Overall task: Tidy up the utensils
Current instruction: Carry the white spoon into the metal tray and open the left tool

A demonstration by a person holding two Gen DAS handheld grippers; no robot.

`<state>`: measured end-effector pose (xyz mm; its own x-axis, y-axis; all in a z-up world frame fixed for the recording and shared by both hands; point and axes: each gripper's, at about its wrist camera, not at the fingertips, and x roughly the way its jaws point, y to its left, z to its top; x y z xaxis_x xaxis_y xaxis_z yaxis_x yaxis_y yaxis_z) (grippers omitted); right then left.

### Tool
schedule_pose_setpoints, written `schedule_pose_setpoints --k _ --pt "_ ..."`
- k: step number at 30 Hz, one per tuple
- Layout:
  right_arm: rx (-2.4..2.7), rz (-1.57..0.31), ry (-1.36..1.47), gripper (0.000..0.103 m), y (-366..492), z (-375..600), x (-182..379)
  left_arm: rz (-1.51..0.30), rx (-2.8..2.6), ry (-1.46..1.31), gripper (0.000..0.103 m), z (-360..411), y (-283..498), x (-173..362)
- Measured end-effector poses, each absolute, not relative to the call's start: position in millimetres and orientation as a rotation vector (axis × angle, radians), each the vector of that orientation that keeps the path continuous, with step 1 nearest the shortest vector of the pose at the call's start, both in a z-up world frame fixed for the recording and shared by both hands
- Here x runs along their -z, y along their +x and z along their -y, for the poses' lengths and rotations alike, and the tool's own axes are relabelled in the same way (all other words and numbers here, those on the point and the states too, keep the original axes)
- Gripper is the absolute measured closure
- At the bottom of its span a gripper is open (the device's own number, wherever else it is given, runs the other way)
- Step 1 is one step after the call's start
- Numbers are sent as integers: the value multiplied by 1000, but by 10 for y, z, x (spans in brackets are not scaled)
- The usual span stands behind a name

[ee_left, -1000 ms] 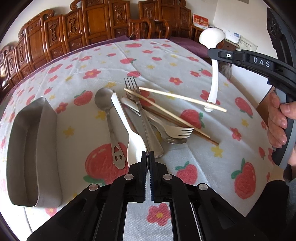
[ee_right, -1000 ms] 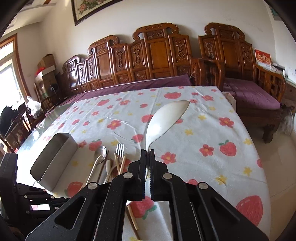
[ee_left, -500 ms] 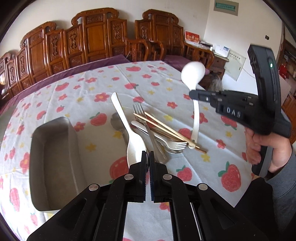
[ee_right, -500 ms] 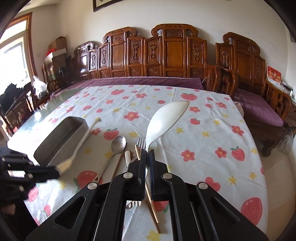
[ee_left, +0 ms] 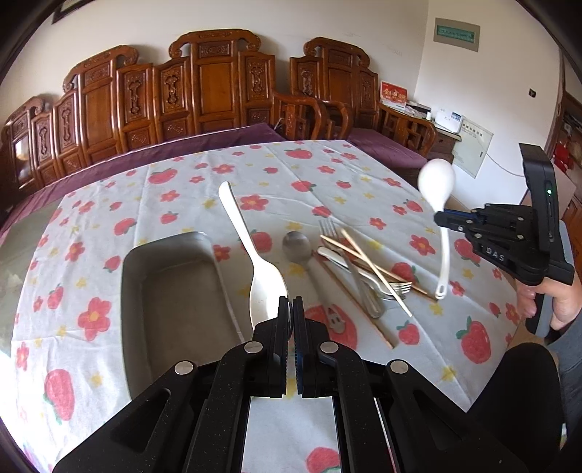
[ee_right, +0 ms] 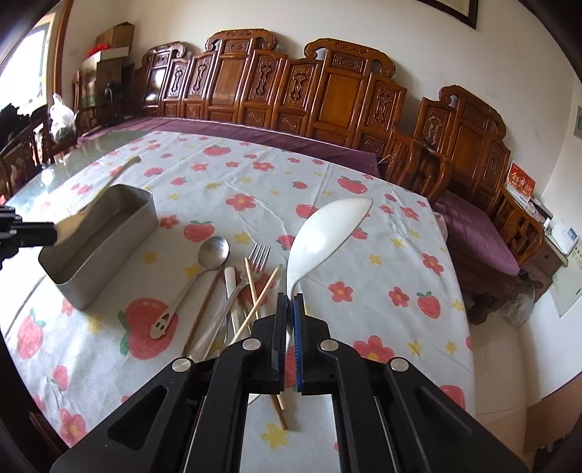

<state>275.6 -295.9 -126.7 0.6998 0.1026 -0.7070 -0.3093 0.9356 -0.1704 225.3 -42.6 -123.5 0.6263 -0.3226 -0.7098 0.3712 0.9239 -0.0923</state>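
Spoons (ee_left: 267, 287) clamped in both tools; tin (ee_left: 174, 291) probably empty.

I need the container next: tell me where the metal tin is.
The metal tin lies on the tablecloth, left in both views, beside the steel spoon.

The letters "DAS" are printed in white on the black body of the right gripper (ee_left: 442, 221), as seen from the left wrist. Markings on the green wall plaque (ee_left: 456, 30), the red card (ee_left: 393, 95) and the wall poster (ee_left: 472, 148) are too small to be read.
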Motion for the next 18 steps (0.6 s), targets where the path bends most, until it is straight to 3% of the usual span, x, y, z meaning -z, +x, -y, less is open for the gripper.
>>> schedule_pose_setpoints --k 18 --pt "-349 -781 -316 99 2810 2231 1072 -920 316 -43 101 -196 2504 1736"
